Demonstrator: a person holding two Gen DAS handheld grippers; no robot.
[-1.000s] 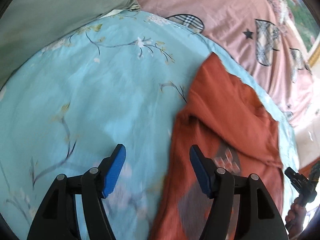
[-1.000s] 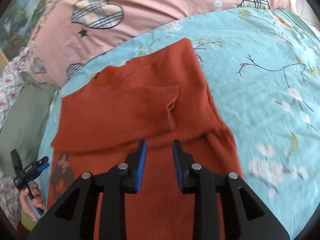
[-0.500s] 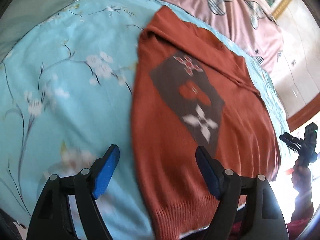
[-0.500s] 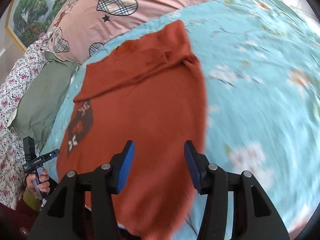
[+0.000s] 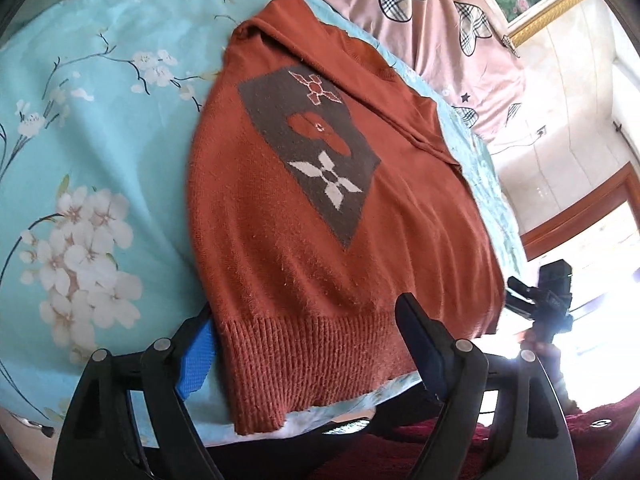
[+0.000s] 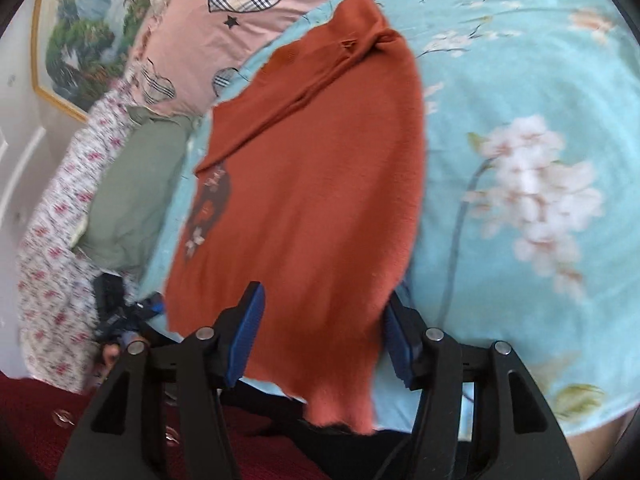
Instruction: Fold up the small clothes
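A rust-orange knit sweater [image 5: 320, 220] with a grey diamond motif lies on the light blue floral bedspread [image 5: 80, 140], sleeves folded in at the top. Its ribbed hem [image 5: 304, 364] hangs over the bed's near edge. My left gripper [image 5: 308, 344] is open, its jaws either side of the hem's left corner. My right gripper [image 6: 324, 336] is open, its jaws either side of the hem's right corner; the sweater [image 6: 320, 180] fills that view. Each gripper shows small in the other's view, the right one [image 5: 548, 292] and the left one [image 6: 128, 312].
Pink bedding with plaid hearts [image 5: 420, 12] lies beyond the sweater. A green pillow [image 6: 132, 184] and floral fabric [image 6: 56, 240] lie at the left side. A dark red carpet [image 6: 40, 420] is below the bed edge. A framed picture [image 6: 80, 32] hangs on the wall.
Both grippers have drawn back from the sweater's upper part to its hem at the bed's near edge. The right gripper's jaws have opened wider.
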